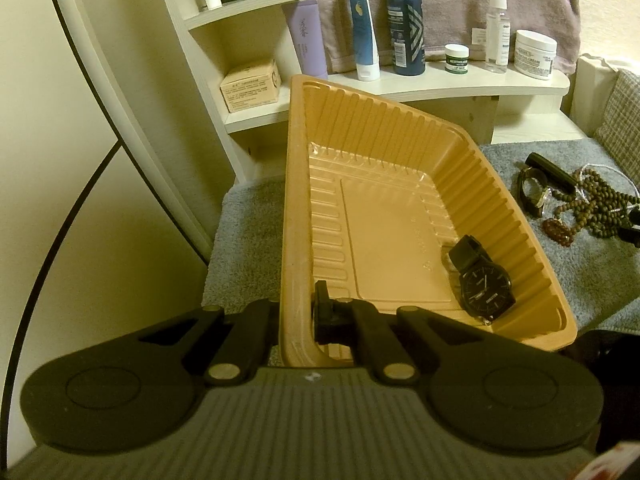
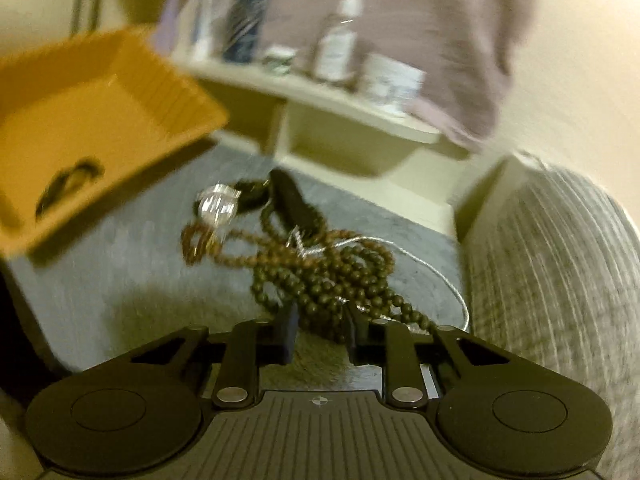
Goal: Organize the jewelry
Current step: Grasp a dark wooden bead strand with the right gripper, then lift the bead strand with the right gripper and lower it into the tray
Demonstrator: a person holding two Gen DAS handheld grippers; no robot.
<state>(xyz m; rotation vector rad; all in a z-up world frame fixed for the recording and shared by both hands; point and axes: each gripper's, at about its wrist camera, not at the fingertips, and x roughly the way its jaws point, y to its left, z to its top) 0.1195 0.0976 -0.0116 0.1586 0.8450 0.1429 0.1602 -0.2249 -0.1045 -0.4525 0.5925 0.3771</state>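
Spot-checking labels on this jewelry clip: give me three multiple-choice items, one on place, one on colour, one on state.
1. Where is the black watch?
A in the tray
B on the shelf
C on the grey mat
2. What colour is the tray?
A white
B orange
C blue
3. What is the left gripper doing?
A hanging open
B shut on the tray's wall
C holding beads

Key: 1 A, it lies on the tray floor near a corner. 2 B, the ribbed walls are orange. 3 B, its fingers stand either side of the near wall, pinching it.

Glossy ribbed plastic tray [image 1: 400, 184]; matt wooden beads [image 2: 320, 276] at three o'clock, upon rough grey cloth [image 2: 120, 256].
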